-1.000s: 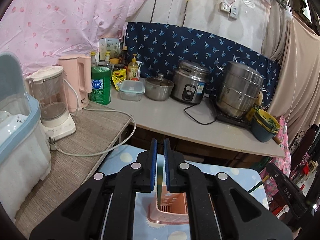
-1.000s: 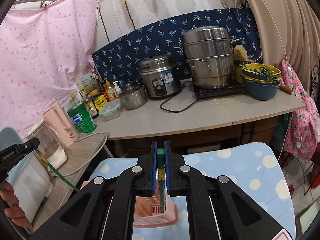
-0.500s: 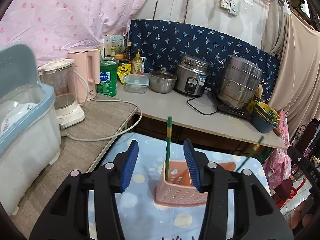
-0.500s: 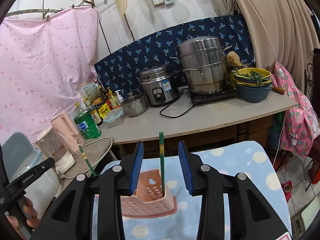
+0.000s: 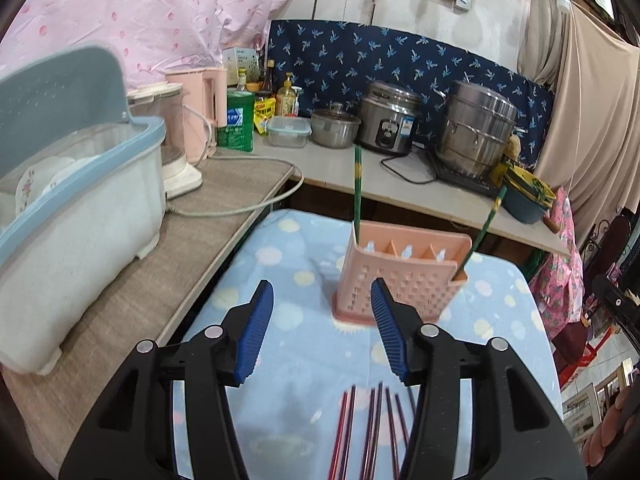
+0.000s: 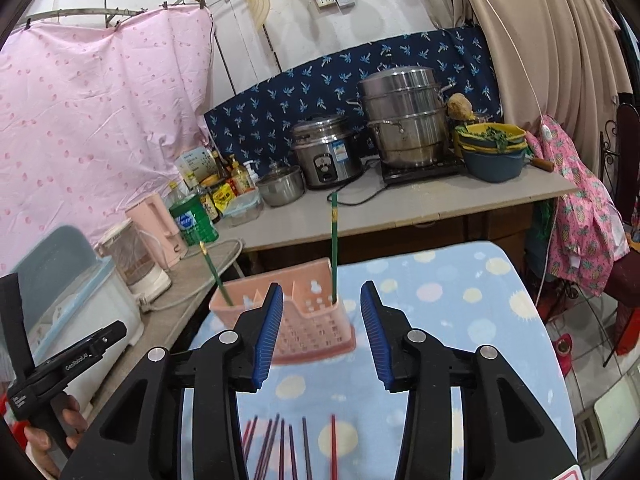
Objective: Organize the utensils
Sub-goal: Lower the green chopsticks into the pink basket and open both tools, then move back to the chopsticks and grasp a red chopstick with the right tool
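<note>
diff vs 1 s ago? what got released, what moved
Both claws let go. The left claw and right claw, each shut on a green chopstick a second ago, have just been opening and have pulled back; nothing is between their pads now. The chopsticks stand in opposite ends of the pink holder. More red and purple chopsticks came into view. Holder and counter stayed as they were.

Both grippers let go: left gripper (image 5: 322,330) and right gripper (image 6: 318,334) jaws just opened, empty now, backed away. Two green chopsticks (image 5: 357,194) (image 6: 334,246) stand free in pink perforated plastic holder (image 5: 404,280).
</note>
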The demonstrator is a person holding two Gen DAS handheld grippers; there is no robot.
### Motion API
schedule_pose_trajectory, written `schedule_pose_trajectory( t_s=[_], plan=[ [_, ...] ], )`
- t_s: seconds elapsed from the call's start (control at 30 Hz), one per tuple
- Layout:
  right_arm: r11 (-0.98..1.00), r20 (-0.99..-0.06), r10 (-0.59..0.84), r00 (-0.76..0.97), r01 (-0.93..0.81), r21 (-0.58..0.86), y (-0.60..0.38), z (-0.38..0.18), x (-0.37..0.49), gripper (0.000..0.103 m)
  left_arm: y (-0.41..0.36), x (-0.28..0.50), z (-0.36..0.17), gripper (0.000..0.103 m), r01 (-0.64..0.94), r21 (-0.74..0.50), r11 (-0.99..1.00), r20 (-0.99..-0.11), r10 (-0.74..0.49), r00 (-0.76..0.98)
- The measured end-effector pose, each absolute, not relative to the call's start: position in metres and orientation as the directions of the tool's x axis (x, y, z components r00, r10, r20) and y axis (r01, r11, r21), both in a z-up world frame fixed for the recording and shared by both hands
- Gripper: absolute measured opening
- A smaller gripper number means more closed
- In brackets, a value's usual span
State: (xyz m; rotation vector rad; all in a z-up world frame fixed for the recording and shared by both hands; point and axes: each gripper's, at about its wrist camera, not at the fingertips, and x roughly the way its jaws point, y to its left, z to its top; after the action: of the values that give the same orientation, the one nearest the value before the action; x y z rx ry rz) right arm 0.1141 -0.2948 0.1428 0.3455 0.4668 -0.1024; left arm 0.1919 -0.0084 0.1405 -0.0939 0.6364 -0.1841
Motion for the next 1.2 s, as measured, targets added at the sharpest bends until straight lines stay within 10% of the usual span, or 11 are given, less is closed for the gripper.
schedule_pose_trajectory(
  t_s=[1.2],
  plan=[
    [0.969,-0.760,0.038,0.649,0.160,0.186,-0.218,-0.028,0.006,0.032,0.018,0.070,-0.010,0.049,0.151,-0.049,0.987,-0.817,-0.127,0.563]
  ],
)
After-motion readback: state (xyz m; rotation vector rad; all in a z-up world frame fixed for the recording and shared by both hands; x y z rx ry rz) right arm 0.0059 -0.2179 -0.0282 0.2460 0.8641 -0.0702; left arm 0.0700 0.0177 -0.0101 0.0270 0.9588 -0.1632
